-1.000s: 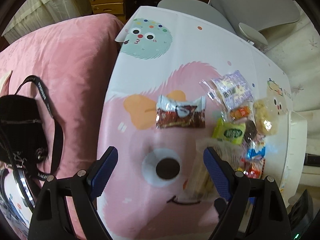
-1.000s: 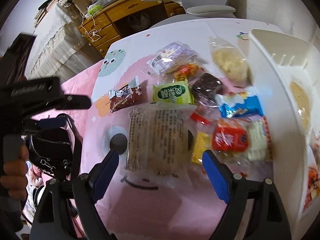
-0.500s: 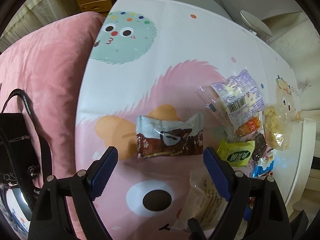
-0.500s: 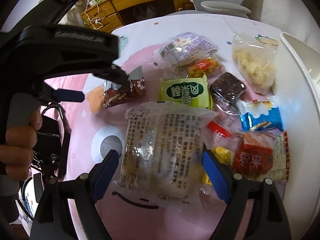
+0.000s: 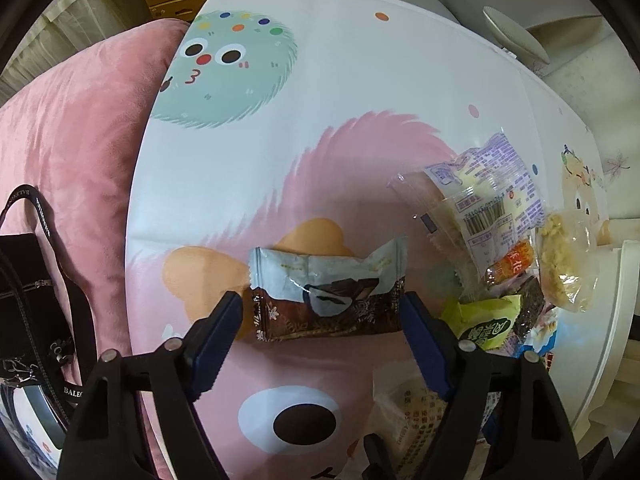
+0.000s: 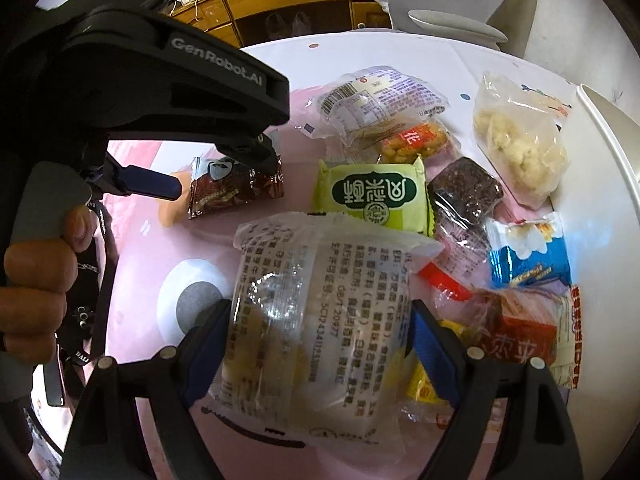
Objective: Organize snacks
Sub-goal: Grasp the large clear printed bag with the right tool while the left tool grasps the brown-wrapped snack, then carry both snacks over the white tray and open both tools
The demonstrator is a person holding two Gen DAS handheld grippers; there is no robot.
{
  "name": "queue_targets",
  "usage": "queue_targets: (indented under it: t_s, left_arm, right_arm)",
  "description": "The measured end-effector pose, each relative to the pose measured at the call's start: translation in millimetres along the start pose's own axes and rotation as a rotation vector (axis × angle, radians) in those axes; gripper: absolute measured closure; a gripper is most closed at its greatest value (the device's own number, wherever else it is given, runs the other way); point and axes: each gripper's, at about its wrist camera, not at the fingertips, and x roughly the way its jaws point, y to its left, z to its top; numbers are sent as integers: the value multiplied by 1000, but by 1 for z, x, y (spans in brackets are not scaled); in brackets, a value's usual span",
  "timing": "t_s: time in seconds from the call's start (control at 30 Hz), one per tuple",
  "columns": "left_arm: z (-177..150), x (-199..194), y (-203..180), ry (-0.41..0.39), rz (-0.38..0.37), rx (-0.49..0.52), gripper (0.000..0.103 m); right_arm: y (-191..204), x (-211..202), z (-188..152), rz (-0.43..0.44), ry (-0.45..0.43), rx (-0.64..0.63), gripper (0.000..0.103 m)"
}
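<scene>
A brown and silver snack packet [image 5: 326, 294] lies on the cartoon tablecloth [image 5: 320, 120]; it also shows in the right wrist view [image 6: 234, 190]. My left gripper [image 5: 322, 314] is open with its jaws on either side of the packet. My right gripper [image 6: 320, 320] is open around a large clear packet with printed text [image 6: 320, 308]. Beside it lie a green packet [image 6: 374, 196], a dark bar [image 6: 464, 192], a blue packet [image 6: 528, 256], a red packet [image 6: 520, 336] and a clear bag of pale pieces [image 6: 520, 140].
A white tray [image 6: 604, 200] stands at the table's right edge. A purple-printed clear packet [image 5: 488, 196] and an orange one [image 5: 512, 260] lie at the back of the pile. A pink cushion [image 5: 80, 140] with a black bag [image 5: 28, 300] sits left of the table.
My left gripper has moved forward and down until its open jaws flank the brown packet. My right gripper has moved forward over the large clear packet, which now sits between its jaws.
</scene>
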Motion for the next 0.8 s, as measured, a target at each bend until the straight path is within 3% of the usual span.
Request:
queue_targets:
  t_s: [0.3, 0.43, 0.57, 0.8]
  left_arm:
    - [0, 3, -7, -20, 24, 17, 34]
    - [1, 0, -7, -31, 39, -1, 43]
    - [0, -4, -2, -53, 18, -31, 60]
    - [-3, -7, 6, -62, -2, -51, 67]
  right_arm:
    - [23, 13, 6, -55, 4, -76, 17]
    - [30, 18, 7, -68, 4, -98, 19]
    - [32, 18, 5, -62, 6, -104, 22]
    - [20, 8, 0, -42, 9, -93, 26]
